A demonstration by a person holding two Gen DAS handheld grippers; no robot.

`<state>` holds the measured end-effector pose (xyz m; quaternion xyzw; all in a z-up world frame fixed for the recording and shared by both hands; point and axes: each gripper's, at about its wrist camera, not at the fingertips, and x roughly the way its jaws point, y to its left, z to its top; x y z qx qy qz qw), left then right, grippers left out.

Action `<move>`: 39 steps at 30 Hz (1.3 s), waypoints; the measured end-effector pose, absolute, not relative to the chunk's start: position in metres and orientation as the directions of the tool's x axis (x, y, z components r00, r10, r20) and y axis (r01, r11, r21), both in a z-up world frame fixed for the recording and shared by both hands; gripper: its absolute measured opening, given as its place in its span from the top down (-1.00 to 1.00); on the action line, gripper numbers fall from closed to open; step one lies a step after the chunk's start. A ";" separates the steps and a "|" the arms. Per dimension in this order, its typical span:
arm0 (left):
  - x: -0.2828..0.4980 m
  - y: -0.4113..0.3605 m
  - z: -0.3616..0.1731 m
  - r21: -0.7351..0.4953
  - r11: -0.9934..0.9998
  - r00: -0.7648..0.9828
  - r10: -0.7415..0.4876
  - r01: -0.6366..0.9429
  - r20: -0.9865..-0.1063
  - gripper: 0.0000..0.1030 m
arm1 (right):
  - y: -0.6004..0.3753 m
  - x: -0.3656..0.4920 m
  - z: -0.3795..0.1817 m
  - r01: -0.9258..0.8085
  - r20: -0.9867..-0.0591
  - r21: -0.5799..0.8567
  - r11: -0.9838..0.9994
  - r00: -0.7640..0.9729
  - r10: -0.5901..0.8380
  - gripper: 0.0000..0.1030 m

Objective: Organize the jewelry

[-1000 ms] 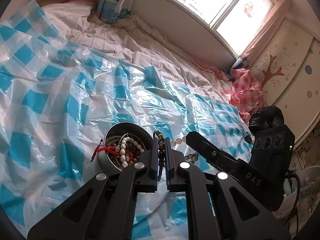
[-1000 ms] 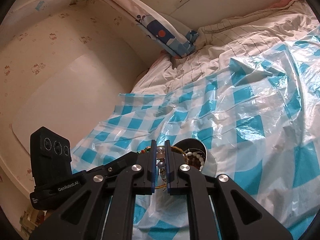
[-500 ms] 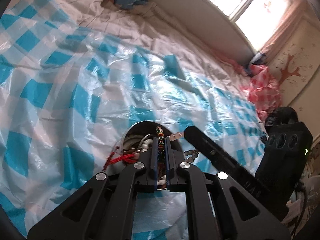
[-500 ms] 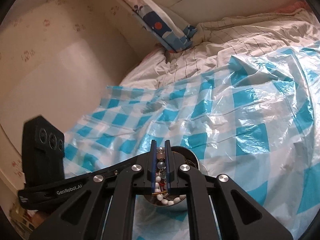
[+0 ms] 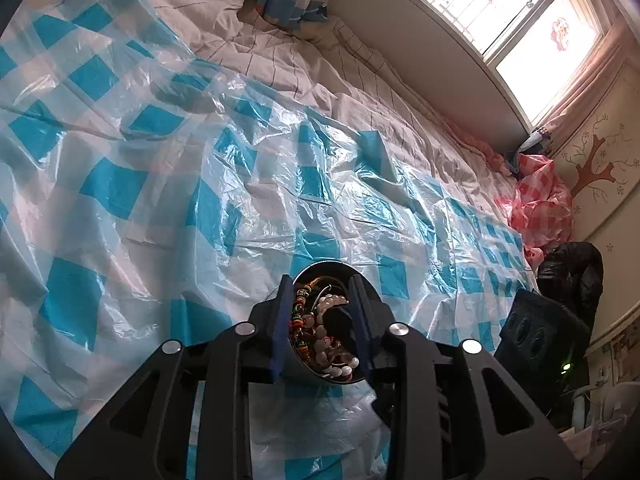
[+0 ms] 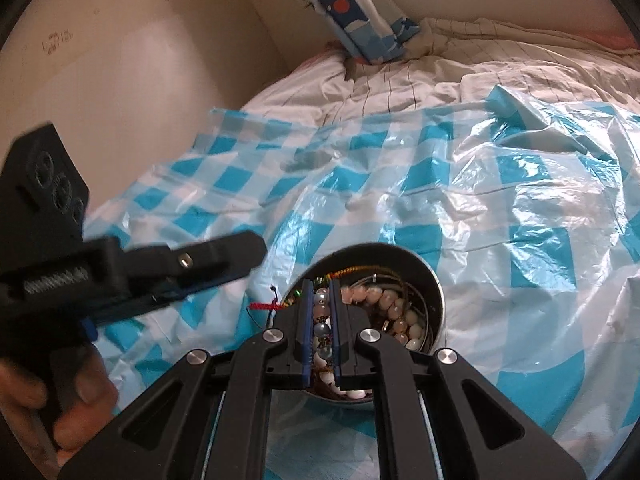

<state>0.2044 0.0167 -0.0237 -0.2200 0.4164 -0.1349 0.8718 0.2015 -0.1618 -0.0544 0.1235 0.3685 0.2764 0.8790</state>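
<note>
Bedspread [image 6: 520,208]; bowl [image 6: 434,280] partly claw-hidden

A bowl [image 6: 434,280] of beads [image 6: 400,314] sits on the plastic sheet [image 6: 520,208] spread over the bed [image 6: 500,44]; a pillow [image 6: 356,12] lies behind.

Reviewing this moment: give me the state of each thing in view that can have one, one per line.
Left gripper: jaws opening over the bowl, pads pressing on nothing.
Right gripper: shut on a bead strand, over the bowl.
Bowl: upright on the sheet, holding beaded jewelry.
Red cord: hanging out over the bowl's rim.
Plastic sheet: spread on the bed, wrinkled.
</note>
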 end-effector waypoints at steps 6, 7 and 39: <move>0.201 0.013 -0.018 -0.487 0.871 0.620 -0.417 0.063 -0.665 0.25 | -0.153 0.204 -0.065 -0.385 -0.639 0.369 0.846 0.556 0.532 0.83; 0.201 0.013 -0.017 -0.486 0.871 0.620 -0.417 0.064 -0.665 0.24 | -0.151 0.206 -0.066 -0.385 -0.647 0.357 0.851 0.555 0.522 0.83; 0.113 -0.008 0.027 0.038 0.999 0.749 0.047 -0.029 -0.661 -0.85 | -0.193 0.125 -0.019 -0.278 -0.700 0.118 0.953 0.657 0.278 -0.63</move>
